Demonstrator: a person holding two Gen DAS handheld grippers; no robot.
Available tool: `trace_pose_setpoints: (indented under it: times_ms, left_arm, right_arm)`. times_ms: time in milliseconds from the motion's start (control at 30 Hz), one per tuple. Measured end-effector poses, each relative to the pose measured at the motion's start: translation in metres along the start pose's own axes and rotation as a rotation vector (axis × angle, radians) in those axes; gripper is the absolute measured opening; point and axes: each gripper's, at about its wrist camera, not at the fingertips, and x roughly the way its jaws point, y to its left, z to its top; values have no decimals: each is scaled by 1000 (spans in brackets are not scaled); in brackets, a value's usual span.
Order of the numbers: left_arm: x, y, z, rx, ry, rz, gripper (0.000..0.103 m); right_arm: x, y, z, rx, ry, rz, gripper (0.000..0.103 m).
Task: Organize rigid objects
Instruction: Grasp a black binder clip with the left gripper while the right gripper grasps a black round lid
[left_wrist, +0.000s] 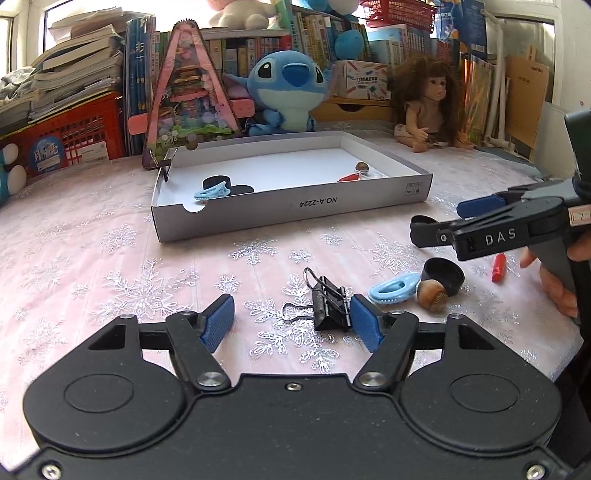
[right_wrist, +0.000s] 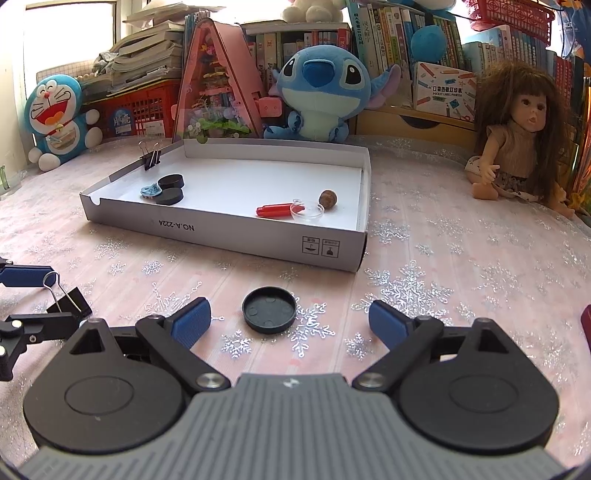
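Note:
A black binder clip (left_wrist: 328, 306) lies on the snowflake cloth between my left gripper's (left_wrist: 291, 323) blue pads, close against the right pad and well apart from the left one; the jaws are open. The same clip (right_wrist: 68, 295) and left gripper (right_wrist: 35, 299) show at the left edge of the right wrist view. My right gripper (right_wrist: 290, 325) stands open just behind a black cap (right_wrist: 269, 309). The white box (right_wrist: 221, 229) holds two black caps (right_wrist: 170, 188), a blue clip (right_wrist: 150, 191), a red piece (right_wrist: 275, 210), a clear dish (right_wrist: 306, 210), a walnut (right_wrist: 327, 199) and a binder clip (right_wrist: 150, 155) on its wall.
Loose on the cloth near the right gripper (left_wrist: 452, 218) lie a blue clip (left_wrist: 393, 290), a walnut (left_wrist: 430, 295), a black cap (left_wrist: 443, 275) and a red piece (left_wrist: 498, 267). A blue plush (left_wrist: 288, 92), a doll (left_wrist: 428, 103), a pink model house (left_wrist: 184, 99) and book stacks line the back.

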Motion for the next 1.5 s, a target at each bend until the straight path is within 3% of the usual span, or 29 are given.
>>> trace_pose_setpoints:
  times_ms: [233,333,533,633,900,1500]
  left_arm:
    - [2,-5,1,18,-5,-23,38]
    - [1,-8,0,25,-9,-20,38]
    - [0,-8,0,16,-9,-23,38]
    - [0,-8,1,14,-18,-36,19]
    - [3,-12,4,17,-12,-44,19]
    - [0,-4,20,-23,-40,-4,18]
  right_arm:
    - [0,4,0,-21,6,0,97]
    - [0,7,-1,-32,10,6,94]
    - [-3,10,-5,-26,1,24,79]
    - [-5,12,-4,-33,-7,26,68]
    - [-6,17,-4,-48,-14,26,37]
    - [-16,20,5,-43,-60,12,36]
